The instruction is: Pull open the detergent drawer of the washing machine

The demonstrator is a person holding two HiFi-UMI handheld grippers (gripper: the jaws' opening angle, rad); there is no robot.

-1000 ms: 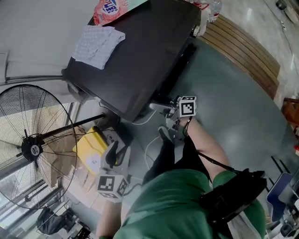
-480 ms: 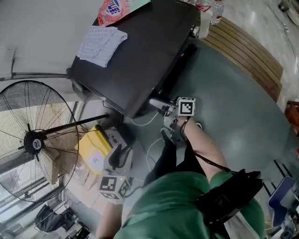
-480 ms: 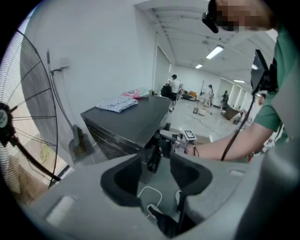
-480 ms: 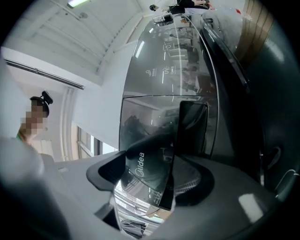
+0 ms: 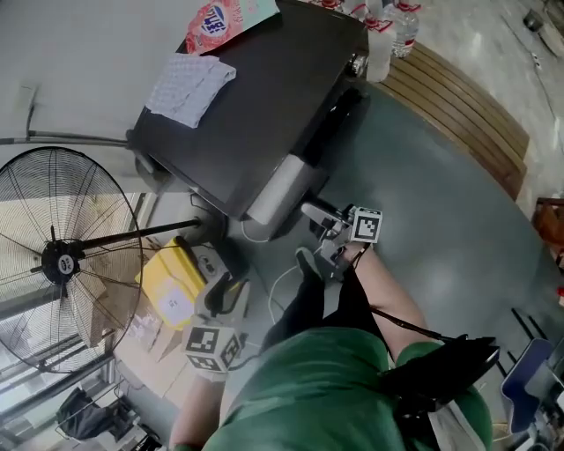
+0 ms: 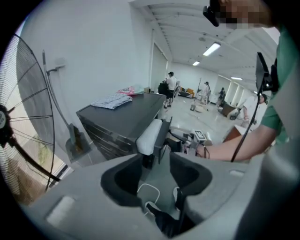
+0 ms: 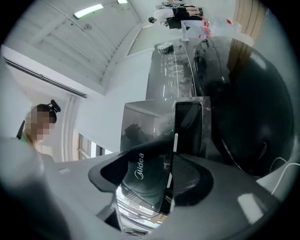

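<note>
Nearest: left claw [image 6: 156, 171] hangs low, off the near corner of the washing machine [image 5: 256, 106] and pointing down at the floor. Its jaws are wide apart with nothing in them; only a white cable [image 6: 148, 184] on the floor shows through the gap. It reads as parked: this is a one-hand job, and there it stays clear of the drawer's path. The right claw [image 7: 163, 178] is at the near top corner of the machine's front, tipped slightly upward. Its jaws are closing with the glossy front panel of the detergent drawer [image 5: 280, 189] between them. One pad sits on the logo face, the other behind the panel edge, and they look to be bearing on it (reflections make contact on the logo side hard to confirm). Gripping across the panel makes sense, since the hand can pull straight along the slide instead of hooking a lip. The drawer stands well out of the machine's front with its pale body exposed, so I'd call the pull mostly done; can't tell if it's at its end stop. On the machine's top, toward the back, a checked cloth [image 5: 189, 81] and a red packet [image 5: 220, 16] lie flat, well apart from the drawer, so no snag risk. A floor fan [image 5: 62, 260] stands beside the machine, out of play.
</note>
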